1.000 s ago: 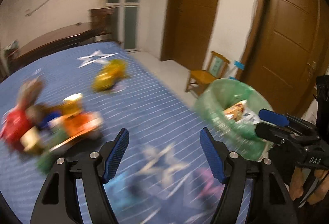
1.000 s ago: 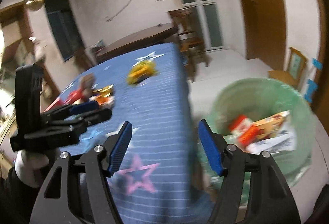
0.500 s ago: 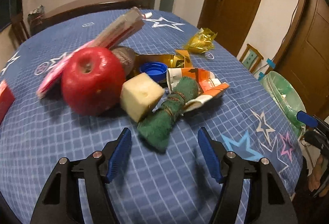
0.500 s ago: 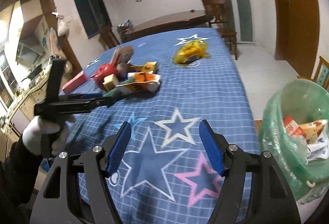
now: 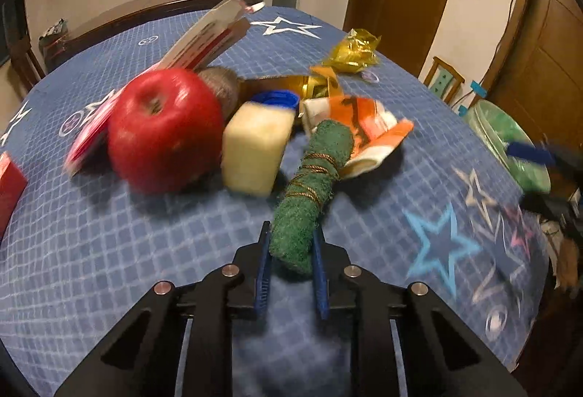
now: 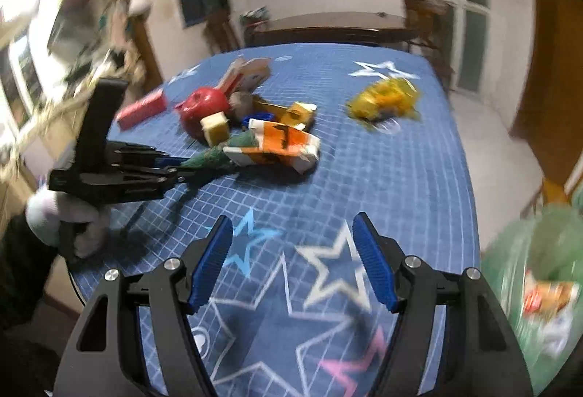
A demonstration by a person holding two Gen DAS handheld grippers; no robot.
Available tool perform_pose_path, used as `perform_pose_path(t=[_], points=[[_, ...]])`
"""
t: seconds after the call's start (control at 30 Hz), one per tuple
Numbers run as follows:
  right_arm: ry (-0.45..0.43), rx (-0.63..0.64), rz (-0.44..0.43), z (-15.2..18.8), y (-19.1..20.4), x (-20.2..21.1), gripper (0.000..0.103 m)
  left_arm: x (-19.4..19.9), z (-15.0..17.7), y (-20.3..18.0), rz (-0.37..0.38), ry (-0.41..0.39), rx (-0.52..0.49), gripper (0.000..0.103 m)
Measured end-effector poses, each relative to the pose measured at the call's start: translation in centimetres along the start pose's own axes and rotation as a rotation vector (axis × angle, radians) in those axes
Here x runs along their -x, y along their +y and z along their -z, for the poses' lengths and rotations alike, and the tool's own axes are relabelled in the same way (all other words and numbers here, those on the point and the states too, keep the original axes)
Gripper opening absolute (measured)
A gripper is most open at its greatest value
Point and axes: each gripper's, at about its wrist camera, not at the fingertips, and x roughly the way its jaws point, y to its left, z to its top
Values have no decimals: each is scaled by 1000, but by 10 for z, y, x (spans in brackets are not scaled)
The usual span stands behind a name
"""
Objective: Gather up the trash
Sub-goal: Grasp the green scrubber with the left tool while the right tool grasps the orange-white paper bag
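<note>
My left gripper (image 5: pixel 290 256) is shut on the near end of a green scrub roll (image 5: pixel 309 194) tied with brown string, lying on the blue star tablecloth (image 5: pixel 109 251). The roll's far end touches an orange and white carton (image 5: pixel 359 127). The right wrist view shows the left gripper (image 6: pixel 175 172) gripping the roll (image 6: pixel 215 156). My right gripper (image 6: pixel 293 253) is open and empty above the cloth near the table's front edge. A green-lined trash bin (image 6: pixel 539 287) with wrappers inside stands at the right, off the table.
A red apple (image 5: pixel 164 131), a yellow cube (image 5: pixel 255 149), a blue cap (image 5: pixel 275 98), a gold wrapper (image 5: pixel 351 50), a long red-and-white box (image 5: pixel 204 39) and a red box (image 5: pixel 9 185) lie on the table. Chairs and wooden doors stand behind.
My left gripper moved forward and closed on the green roll. The right gripper swung left, away from the bin, and stayed open.
</note>
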Motion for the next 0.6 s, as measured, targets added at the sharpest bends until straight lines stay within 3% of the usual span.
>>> perform_pose_path(t=[0.1, 0.27, 0.47, 0.6], points=[[22, 125, 11, -16, 6, -15, 63, 12, 14, 13, 1, 3, 11, 22], [74, 339, 46, -34, 18, -49, 50, 23, 19, 18, 17, -14, -3, 24], [134, 488, 33, -48, 31, -83, 49, 29, 8, 12, 22, -57, -29, 52], [180, 532, 33, -49, 36, -105, 46, 9, -6, 1, 26, -25, -61, 54]])
